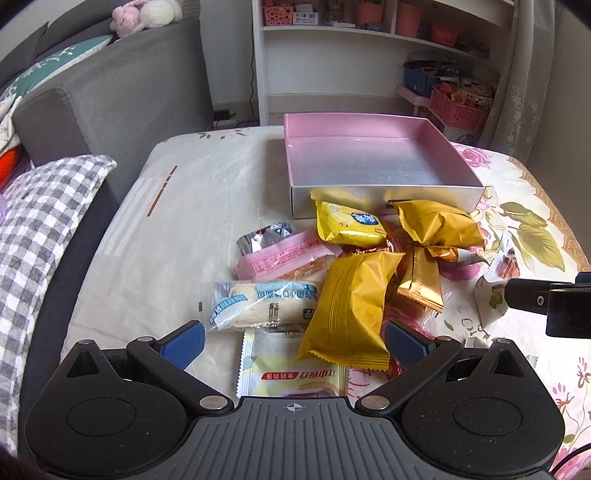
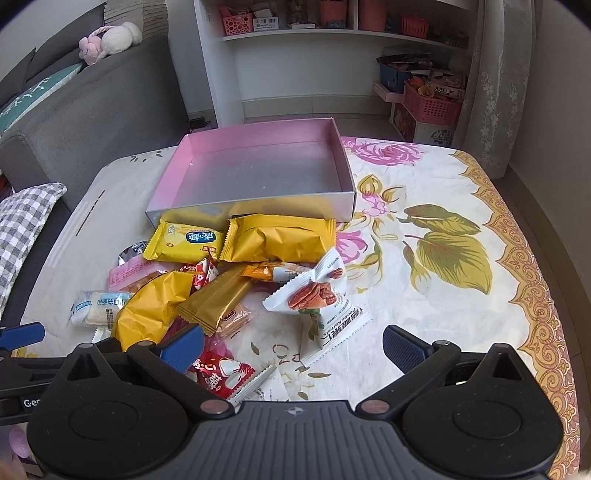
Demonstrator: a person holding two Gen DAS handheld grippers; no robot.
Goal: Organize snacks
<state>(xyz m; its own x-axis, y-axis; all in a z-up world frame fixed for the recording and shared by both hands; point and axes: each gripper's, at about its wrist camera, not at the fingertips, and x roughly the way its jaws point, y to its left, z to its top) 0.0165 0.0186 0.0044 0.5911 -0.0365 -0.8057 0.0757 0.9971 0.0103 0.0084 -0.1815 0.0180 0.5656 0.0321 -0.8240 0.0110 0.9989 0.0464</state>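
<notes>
On the flowered cloth (image 2: 424,177), pink box (image 2: 341,155) holding nothing, snack packets (image 2: 258,243) heaped against its near wall; left gripper (image 1: 293,345) and right gripper (image 2: 293,347) both spread wide, unladen.

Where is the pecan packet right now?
In the right wrist view, the pecan packet lies on the pile's right edge, beside the gold bar packet, outside the pink box.

Grey sofa (image 1: 110,92) at left, white shelving (image 1: 369,33) against the wall, lace curtain (image 2: 495,85) at right
</notes>
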